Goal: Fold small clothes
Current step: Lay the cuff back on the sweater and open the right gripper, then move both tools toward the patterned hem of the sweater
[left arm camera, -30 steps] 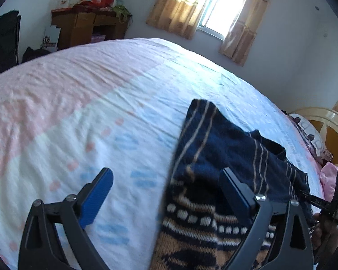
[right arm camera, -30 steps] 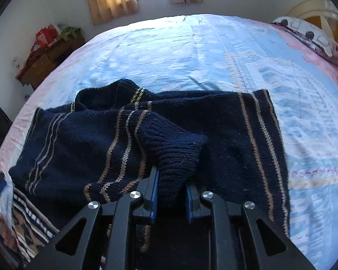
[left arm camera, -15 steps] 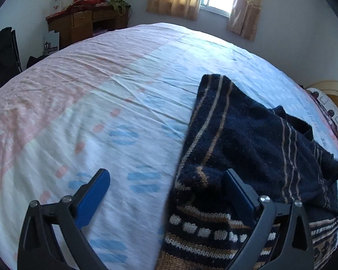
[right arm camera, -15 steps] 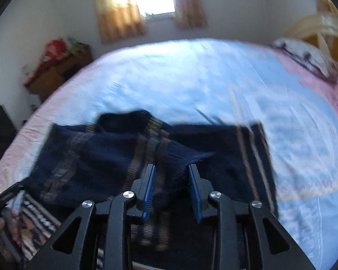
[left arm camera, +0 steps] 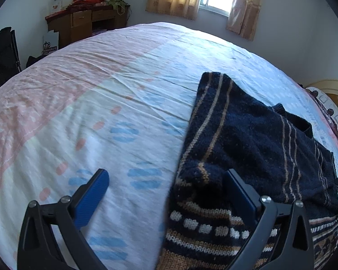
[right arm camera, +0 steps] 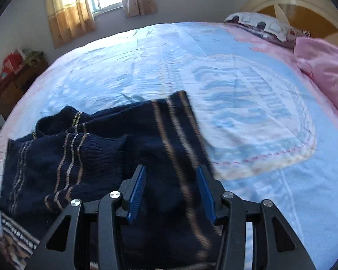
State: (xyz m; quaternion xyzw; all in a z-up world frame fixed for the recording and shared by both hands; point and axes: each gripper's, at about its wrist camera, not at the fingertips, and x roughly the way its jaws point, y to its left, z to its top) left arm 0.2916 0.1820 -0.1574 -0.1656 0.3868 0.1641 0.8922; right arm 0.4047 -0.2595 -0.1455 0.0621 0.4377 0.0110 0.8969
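A small dark navy knit sweater (left arm camera: 247, 139) with tan stripes and a patterned brown-and-white hem lies on the bed, both sleeves folded over its body. My left gripper (left arm camera: 166, 189) is open wide, low over the sweater's left edge: one finger over the sheet, the other over the knit. In the right wrist view the sweater (right arm camera: 115, 148) lies flat with a folded sleeve across it. My right gripper (right arm camera: 171, 191) is open and empty, just above the sweater's near edge.
The bed sheet (left arm camera: 101, 103) is pink, white and blue. A pink pillow (right arm camera: 322, 67) and a patterned pillow (right arm camera: 259, 25) lie by the headboard. A wooden desk (left arm camera: 85, 25) stands by the far wall.
My right gripper has let go of the sleeve cuff, opened, and drawn back and to the right. The sleeve now lies on the sweater. The left gripper stayed open and shifted slightly.
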